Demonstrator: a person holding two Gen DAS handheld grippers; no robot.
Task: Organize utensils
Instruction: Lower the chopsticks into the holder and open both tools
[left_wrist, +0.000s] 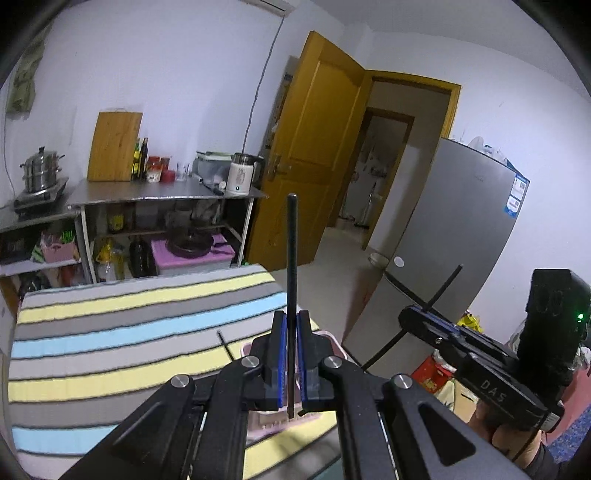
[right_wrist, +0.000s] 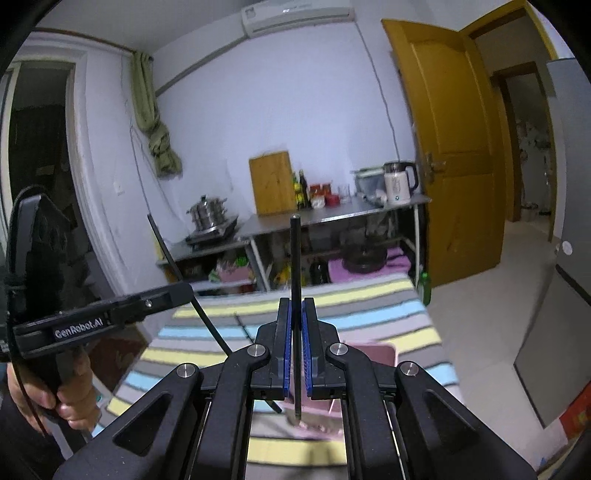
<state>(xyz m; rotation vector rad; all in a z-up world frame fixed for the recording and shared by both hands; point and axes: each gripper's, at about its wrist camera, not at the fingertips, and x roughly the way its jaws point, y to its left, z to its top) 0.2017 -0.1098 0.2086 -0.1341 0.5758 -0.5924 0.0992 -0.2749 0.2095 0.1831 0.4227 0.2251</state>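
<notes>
Showing the left gripper (left_wrist: 291, 354) and right gripper (right_wrist: 297, 347), each pinching one black chopstick (left_wrist: 291, 258) (right_wrist: 295, 266) upright above the pink basket (right_wrist: 373, 354) below its fingers; thin smooth sticks may pivot or slip, missing it.

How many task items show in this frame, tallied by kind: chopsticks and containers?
Black chopsticks: 3, namely one in the left gripper as left chopstick, one in the right gripper as right chopstick, one loose chopstick on the striped cloth.
Pink basket: 1.
Total: 4.
</notes>
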